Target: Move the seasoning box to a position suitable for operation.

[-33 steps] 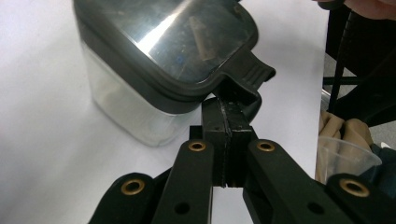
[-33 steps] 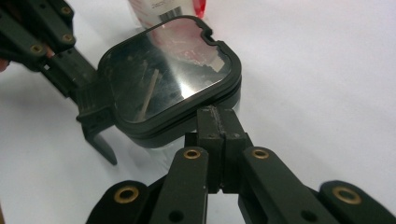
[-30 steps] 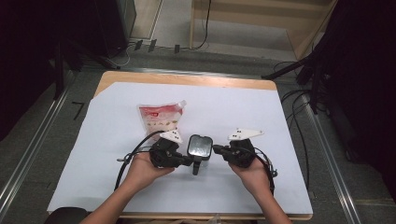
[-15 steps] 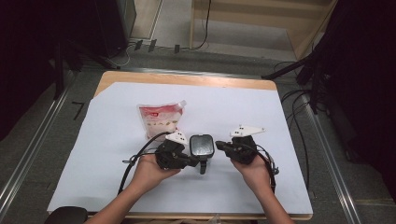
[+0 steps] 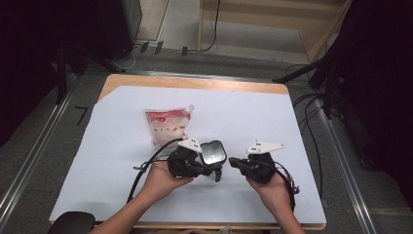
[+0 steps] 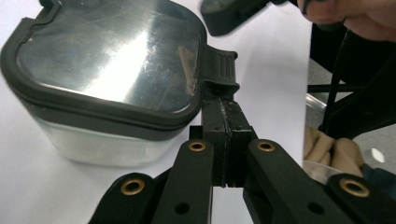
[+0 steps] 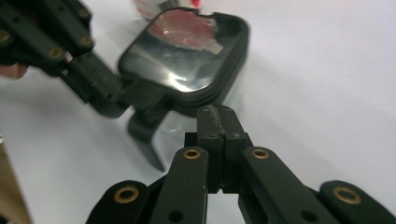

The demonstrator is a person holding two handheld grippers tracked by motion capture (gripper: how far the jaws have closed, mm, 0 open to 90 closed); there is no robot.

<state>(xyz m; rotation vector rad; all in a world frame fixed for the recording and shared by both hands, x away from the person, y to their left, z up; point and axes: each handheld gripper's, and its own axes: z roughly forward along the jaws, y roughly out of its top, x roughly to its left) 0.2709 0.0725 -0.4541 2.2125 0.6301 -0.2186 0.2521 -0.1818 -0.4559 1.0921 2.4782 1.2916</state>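
Lidded box (image 5: 213,152) upright, clasp tab toward closed left tool (image 5: 217,171); right tool (image 5: 233,161) closed, empty.

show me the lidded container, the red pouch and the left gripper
lidded container (image 5: 214,152), high view, on its shiny lid
red pouch (image 5: 167,125), high view, on its printed front
left gripper (image 6: 223,116), left gripper view, where its closed tips meet

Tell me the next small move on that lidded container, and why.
Probably bring the right tool onto the near latch of the container and flip it open. Its jaws are shut just short of the black lid, while the left tool, also shut, already rests against the latch on its side.
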